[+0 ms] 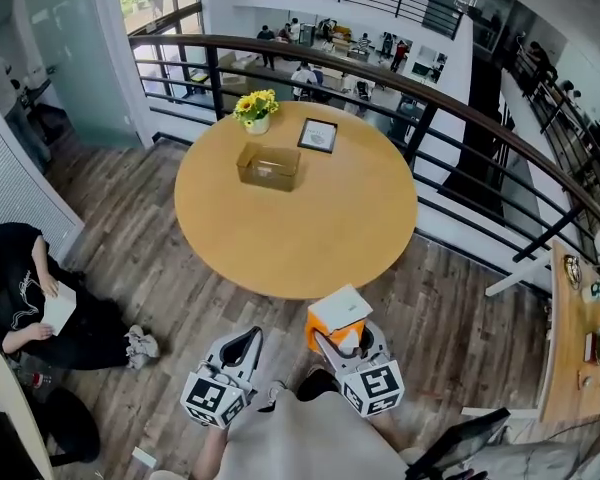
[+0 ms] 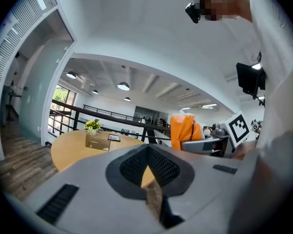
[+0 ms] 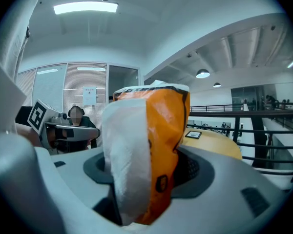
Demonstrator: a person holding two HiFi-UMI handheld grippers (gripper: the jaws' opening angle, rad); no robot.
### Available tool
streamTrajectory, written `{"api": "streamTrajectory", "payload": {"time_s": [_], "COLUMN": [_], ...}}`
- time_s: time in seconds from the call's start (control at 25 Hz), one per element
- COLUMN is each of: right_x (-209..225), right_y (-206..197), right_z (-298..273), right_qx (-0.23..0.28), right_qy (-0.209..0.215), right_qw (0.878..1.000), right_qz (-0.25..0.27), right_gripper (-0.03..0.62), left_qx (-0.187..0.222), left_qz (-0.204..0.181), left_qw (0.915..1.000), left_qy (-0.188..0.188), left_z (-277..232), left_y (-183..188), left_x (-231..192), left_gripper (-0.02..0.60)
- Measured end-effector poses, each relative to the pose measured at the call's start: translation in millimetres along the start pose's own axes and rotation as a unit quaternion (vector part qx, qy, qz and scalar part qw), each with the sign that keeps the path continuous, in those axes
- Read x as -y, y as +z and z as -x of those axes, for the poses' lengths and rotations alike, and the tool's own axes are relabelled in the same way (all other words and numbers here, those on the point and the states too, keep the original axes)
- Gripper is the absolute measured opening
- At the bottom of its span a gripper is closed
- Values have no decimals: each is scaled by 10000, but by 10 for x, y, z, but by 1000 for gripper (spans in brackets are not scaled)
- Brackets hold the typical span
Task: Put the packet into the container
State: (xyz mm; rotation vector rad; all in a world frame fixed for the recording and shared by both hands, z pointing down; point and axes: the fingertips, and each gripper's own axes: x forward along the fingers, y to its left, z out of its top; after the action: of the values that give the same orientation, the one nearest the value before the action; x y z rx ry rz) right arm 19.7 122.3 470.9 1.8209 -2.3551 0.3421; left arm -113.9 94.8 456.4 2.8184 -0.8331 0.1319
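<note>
Right claw (image 1: 345,336) was clenched on the packet (image 1: 338,313), orange with a white face, standing up out of the jaws with its long axis running along them. Left claw (image 1: 250,336) was closed on nothing, jaws tapering to a meeting tip. Both claws sat off the near edge of the round worktop (image 1: 310,238), at its 6 o'clock, side by side. The container (image 1: 268,165), a clear amber-tinted box with an open top, stood on the far half of the worktop, toward 12 o'clock, well apart from the packet. From the right claw it lay at about 11 o'clock; from the left claw closer to 12, so the left was slightly better lined up, but the right had the load. The box's long side ran roughly 9-to-3 across the line of approach. Flowers (image 1: 256,108) stood just behind it at its 12 o'clock, and a small frame (image 1: 318,135) near its 2 o'clock. Judgement: the move needed was a long forward reach veering left, then a drop from above, packet turned to match the box's long side.
</note>
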Motion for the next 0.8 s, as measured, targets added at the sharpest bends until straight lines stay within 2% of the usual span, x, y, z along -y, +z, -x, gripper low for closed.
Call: {"api": "streamTrajectory", "payload": {"time_s": [0.28, 0.6, 0.8], "right_x": [207, 711, 1045], "right_y": [49, 335, 602], "right_z": [-530, -1461, -1950], "right_qx": [-94, -54, 37], "right_qy": [135, 559, 805], "right_qw": [9998, 9983, 9967], "right_qz": [-69, -135, -39], "right_gripper": [295, 295, 295], "left_qx": [-106, -186, -87], "left_qz": [83, 27, -35], "left_qw": [9999, 9984, 9969], "left_qy": [77, 525, 780], "left_z": [-310, -1002, -1431], "left_y": [4, 257, 496], "left_x": [-353, -1011, -1343], "left_gripper": [5, 5, 5]}}
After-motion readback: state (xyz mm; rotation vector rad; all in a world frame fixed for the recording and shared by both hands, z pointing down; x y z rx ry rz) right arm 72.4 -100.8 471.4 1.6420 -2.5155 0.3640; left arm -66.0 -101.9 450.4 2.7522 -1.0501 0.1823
